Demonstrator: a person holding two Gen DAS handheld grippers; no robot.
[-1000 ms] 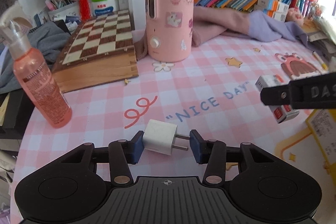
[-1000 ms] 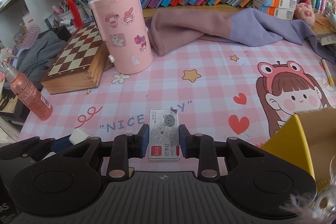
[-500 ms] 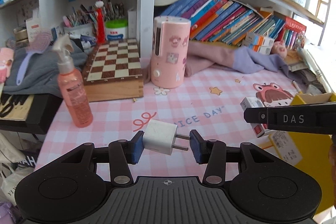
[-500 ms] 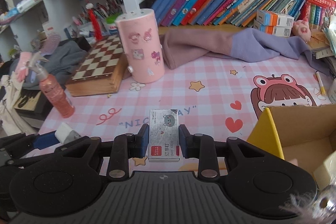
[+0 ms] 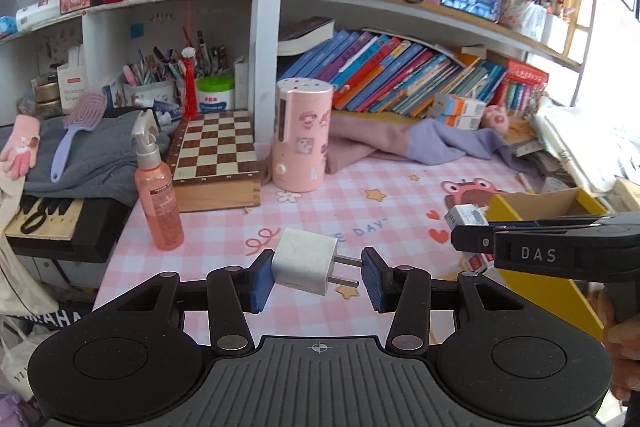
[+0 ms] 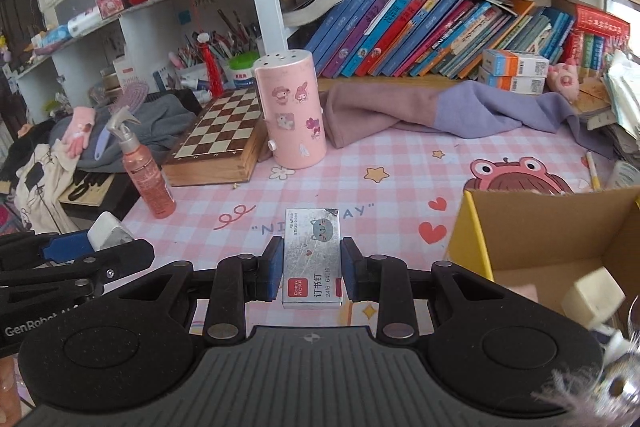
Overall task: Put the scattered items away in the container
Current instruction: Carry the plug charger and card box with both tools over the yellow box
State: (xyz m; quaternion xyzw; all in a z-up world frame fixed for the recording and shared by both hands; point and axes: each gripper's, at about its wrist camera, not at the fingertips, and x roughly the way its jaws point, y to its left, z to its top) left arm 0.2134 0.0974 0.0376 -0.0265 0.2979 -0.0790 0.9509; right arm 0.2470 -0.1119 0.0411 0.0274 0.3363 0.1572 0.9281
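My left gripper (image 5: 316,278) is shut on a white plug adapter (image 5: 305,260), one pad on its body and the other against its two prongs, held above the pink checked mat. My right gripper (image 6: 311,270) is shut on a small grey staple box (image 6: 313,255) with a cat face printed on it. The yellow cardboard box (image 6: 532,227) stands open at the right, beside the right gripper. In the left wrist view the right gripper (image 5: 472,235) with the staple box (image 5: 466,217) hangs in front of the box's yellow wall (image 5: 505,207). A white cube (image 6: 594,297) lies inside the box.
A pink cylinder with stickers (image 5: 301,137), a wooden chessboard box (image 5: 216,163) and a pink spray bottle (image 5: 157,187) stand on the mat's left half. A pink and purple cloth (image 6: 440,115) lies before the row of books. A pen (image 6: 592,169) lies at the right edge.
Both grippers have risen and drawn back from the mat with their items held. The yellow box has come into fuller view at the right, its inside now showing.
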